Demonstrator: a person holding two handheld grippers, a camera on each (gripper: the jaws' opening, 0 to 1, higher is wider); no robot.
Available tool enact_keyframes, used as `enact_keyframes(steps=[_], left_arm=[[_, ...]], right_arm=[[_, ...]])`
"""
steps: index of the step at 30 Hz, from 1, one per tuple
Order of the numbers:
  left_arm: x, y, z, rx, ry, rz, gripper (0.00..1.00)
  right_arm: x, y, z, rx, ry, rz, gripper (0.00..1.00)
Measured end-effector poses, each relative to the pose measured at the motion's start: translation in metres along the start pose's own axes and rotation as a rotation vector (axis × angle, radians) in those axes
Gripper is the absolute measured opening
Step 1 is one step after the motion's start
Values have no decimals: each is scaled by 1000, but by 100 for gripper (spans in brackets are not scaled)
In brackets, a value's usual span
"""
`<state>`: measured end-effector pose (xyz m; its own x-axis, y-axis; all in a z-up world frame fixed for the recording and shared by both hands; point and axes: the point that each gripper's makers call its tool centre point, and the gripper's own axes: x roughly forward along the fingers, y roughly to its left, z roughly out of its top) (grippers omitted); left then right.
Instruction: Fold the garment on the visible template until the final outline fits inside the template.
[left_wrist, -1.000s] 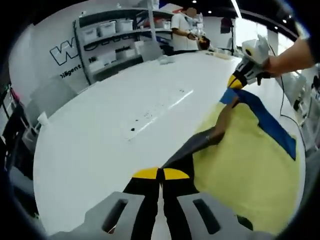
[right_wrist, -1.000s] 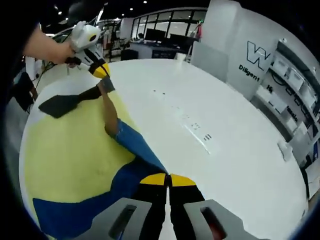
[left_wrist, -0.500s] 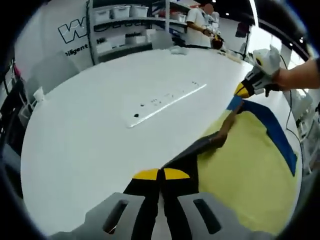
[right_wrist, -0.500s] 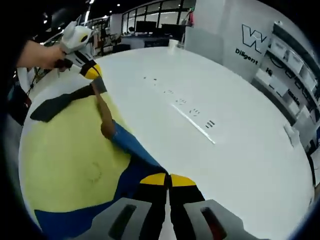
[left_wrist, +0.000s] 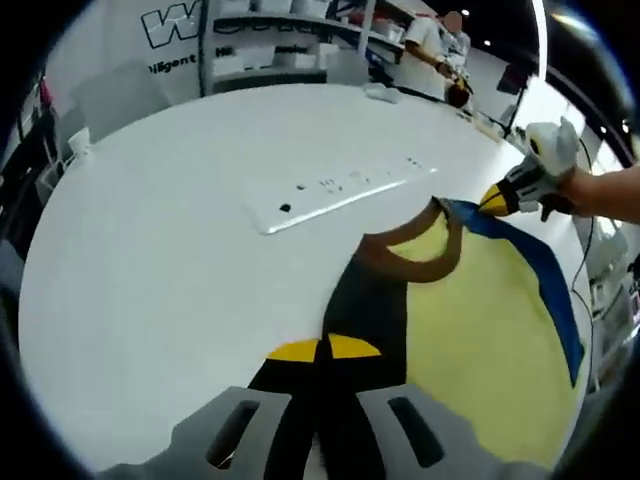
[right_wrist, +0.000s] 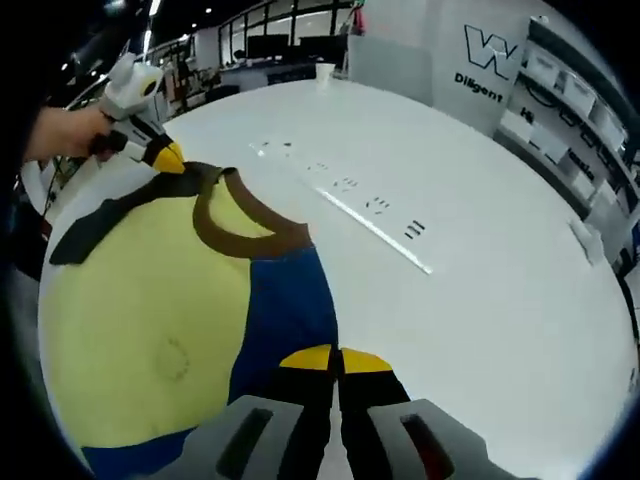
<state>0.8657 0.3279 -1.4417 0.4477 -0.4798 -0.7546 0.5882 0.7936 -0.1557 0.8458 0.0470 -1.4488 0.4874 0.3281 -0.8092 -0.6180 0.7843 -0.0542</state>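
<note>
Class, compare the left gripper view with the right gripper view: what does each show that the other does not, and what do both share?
Left gripper view alone: storage shelves with a person standing beside them, and the right gripper entering from the right.

Right gripper view alone: a paper cup at the table's far edge, large windows, and the left gripper entering from the left.

Both: the yellow garment with brown collar, black and blue shoulders, on the white table.

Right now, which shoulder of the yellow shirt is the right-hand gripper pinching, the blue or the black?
The blue shoulder panel: the right gripper is shut on it, while the black shoulder panel sits in the left gripper.
</note>
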Motion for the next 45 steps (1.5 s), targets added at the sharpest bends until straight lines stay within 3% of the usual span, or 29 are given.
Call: enact_keyframes(steps=[5, 8, 14, 15, 19, 22, 26, 37, 45], left_arm=[[-2, -5, 1, 13, -2, 3, 3], [-6, -7, -1, -29, 1, 2, 3], [-18, -9, -1, -14, -21, 7, 4], [-20, -8, -1, -15, -24, 12, 7], [-31, 1, 3, -11, -52, 46, 28], [-40, 1, 1, -14, -55, 40, 23], [-52, 0, -3, 5, -69, 45, 22], [-94, -14, -28, 34, -127, 50, 27], [-136, -24, -67, 24, -181, 74, 30]], right_arm=[[0, -3, 1, 91, -12, 7, 0], [-1, -8, -1, 125, -9, -1, 0], [-10, -5, -2, 99, -23, -5, 0], [-11, -5, 1, 63, -42, -9, 0], [-19, 3, 1, 61, -51, -8, 1], [-25, 8, 2, 50, -75, -10, 4], [-35, 18, 1, 32, -108, -3, 6], [-61, 51, -10, -20, -178, 13, 16], [-85, 78, -25, -47, -223, 12, 20]])
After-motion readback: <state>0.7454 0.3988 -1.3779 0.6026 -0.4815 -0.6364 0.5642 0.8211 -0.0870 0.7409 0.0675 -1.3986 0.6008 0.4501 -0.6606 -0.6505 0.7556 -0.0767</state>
